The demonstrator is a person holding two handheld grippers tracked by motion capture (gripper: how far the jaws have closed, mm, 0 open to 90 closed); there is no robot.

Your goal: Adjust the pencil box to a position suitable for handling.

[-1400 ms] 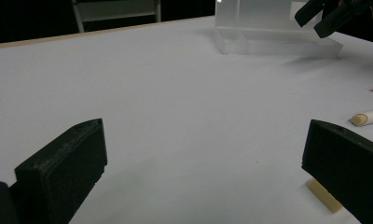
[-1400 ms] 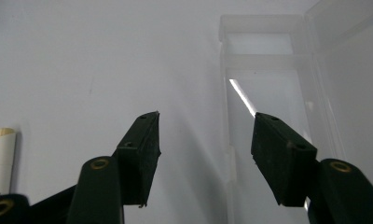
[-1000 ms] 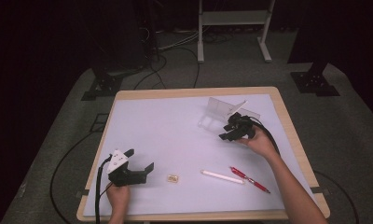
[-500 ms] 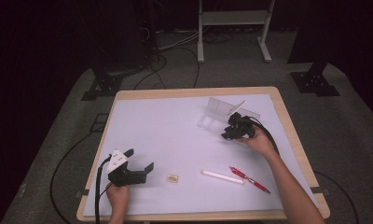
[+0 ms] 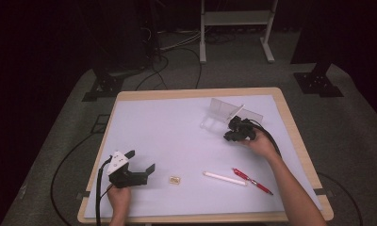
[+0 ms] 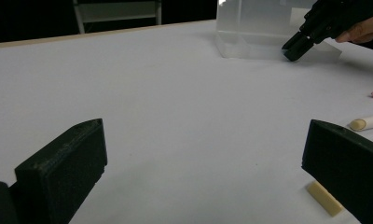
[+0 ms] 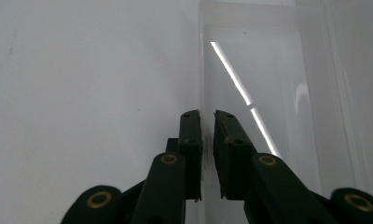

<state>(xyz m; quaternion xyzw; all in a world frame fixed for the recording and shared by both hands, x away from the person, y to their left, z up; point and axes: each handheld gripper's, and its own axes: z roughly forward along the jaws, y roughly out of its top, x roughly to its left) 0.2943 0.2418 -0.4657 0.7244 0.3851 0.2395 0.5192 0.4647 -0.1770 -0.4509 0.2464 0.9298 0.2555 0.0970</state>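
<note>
Clear box (image 5: 224,114): stands at the far right of my table (image 5: 168,136); I can read no writing on it.
White pen (image 5: 236,112): leans inside the box.
Right gripper (image 5: 233,129): my jaws have just been closing; they pinch the box's thin wall (image 7: 202,93).
Left gripper (image 5: 140,165): spread wide, near me, well apart from the box.

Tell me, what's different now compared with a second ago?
The right gripper has just been closing its jaws on the near wall of the clear box. The left gripper, white pen, red pen and small eraser stayed put.
</note>
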